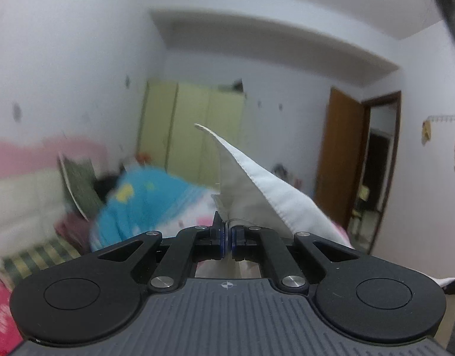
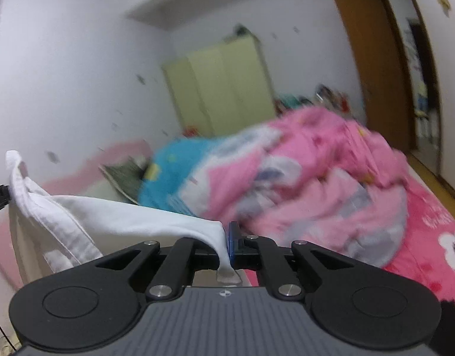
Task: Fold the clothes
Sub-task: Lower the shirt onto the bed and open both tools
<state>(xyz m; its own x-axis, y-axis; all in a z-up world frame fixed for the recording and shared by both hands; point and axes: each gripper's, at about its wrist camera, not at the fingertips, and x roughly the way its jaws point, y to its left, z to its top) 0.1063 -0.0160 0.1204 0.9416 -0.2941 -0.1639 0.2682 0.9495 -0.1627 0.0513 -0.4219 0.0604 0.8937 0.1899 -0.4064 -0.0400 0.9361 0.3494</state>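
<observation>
The left gripper (image 1: 227, 238) has its jaws pressed together on a corner of a white garment (image 1: 257, 190), and the cloth rises from the pinch in a stiff, stitched point that stands up in front of the camera. The right gripper (image 2: 226, 244) likewise pinches the white garment (image 2: 114, 216) between its closed jaws, a short tab of cloth hanging below the pads. Only the right wrist view shows how the cloth runs: from the right gripper it stretches leftward, taut along its top edge, to a bunched corner at the far left of the frame, held up in the air above the bed (image 2: 429, 225). Only there does the pink flowered sheet show plainly, with a pink quilt (image 2: 322, 166) heaped on it. The left wrist view gives instead a blue patterned quilt (image 1: 144, 201) and a greenish pillow (image 1: 79, 184) leaning by the wall, both blurred. Each view takes in the pale green wardrobe (image 1: 191, 124) at the back and the brown door (image 1: 337, 151) standing open to the right, though the left view alone shows small things hanging on the wall beyond the doorway
</observation>
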